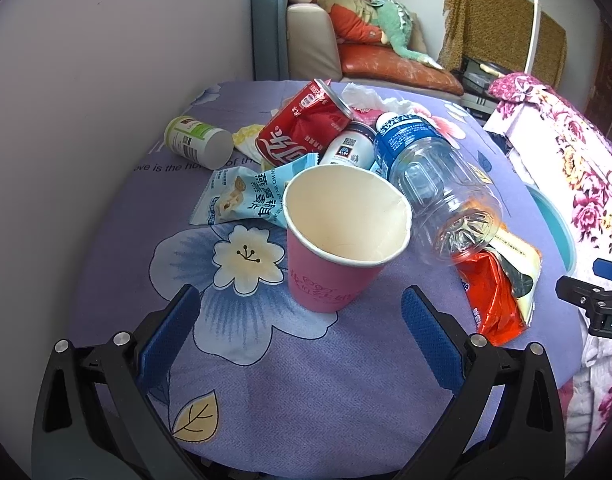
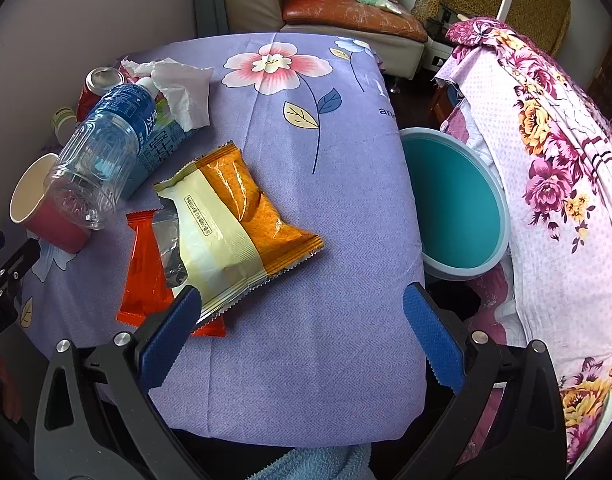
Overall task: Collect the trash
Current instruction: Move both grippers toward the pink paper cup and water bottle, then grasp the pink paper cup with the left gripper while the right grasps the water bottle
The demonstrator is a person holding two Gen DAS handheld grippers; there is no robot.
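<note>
Trash lies heaped on my purple flowered tablecloth (image 2: 325,200), from the middle out to 10 o'clock. My left gripper (image 1: 300,322) stands wide and holds nothing, the pink paper cup (image 1: 337,248) upright just beyond its tips at 12 o'clock. My right gripper (image 2: 302,326) is wide too and holds nothing; its left pad covers a corner of the orange-and-cream snack bag (image 2: 234,224), and whether they touch I cannot tell. That bag hides much of the red wrapper (image 2: 144,276) beneath.

Only the right view shows the teal bin (image 2: 457,200) at 2 o'clock off the table edge, its near rim cut off by the cloth. Only the left view shows the blue snack packet (image 1: 246,196) and the white can (image 1: 347,150).

I count one clear bottle (image 1: 437,184), one red can (image 1: 302,128), one small green-labelled jar (image 1: 198,142), one crumpled tissue (image 2: 182,88).
</note>
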